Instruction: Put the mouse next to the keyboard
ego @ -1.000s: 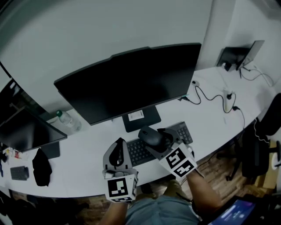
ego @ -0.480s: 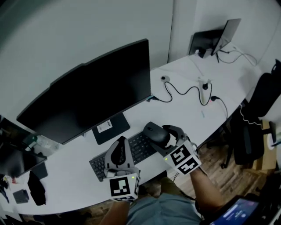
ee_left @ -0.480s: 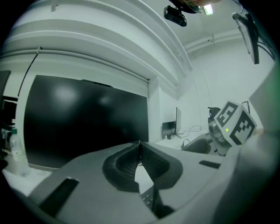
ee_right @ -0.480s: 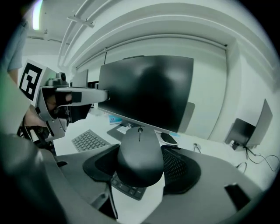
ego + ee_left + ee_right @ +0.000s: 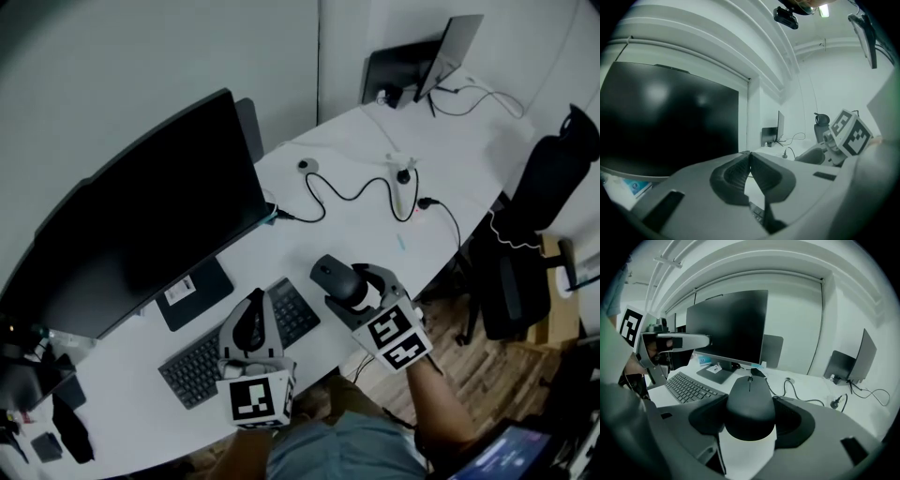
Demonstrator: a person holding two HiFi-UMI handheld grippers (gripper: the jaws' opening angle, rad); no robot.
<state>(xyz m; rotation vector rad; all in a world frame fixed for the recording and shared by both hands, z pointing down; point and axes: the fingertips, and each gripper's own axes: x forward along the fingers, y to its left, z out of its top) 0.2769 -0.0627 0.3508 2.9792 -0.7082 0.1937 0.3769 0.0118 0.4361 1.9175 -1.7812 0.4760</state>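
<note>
One mouse (image 5: 334,275) in right gripper (image 5: 348,285) jaws, bare desk (image 5: 370,234) beside keyboard (image 5: 197,364)

The right tool (image 5: 347,287) has carried the mouse (image 5: 336,277) off the keyboard (image 5: 197,361). A second ago it hung over the keys; now the keyboard's end lies to that tool's left, with bare table (image 5: 394,234) beneath it. The left tool (image 5: 253,309) has shifted from the keyboard's left end to over its right half.
</note>
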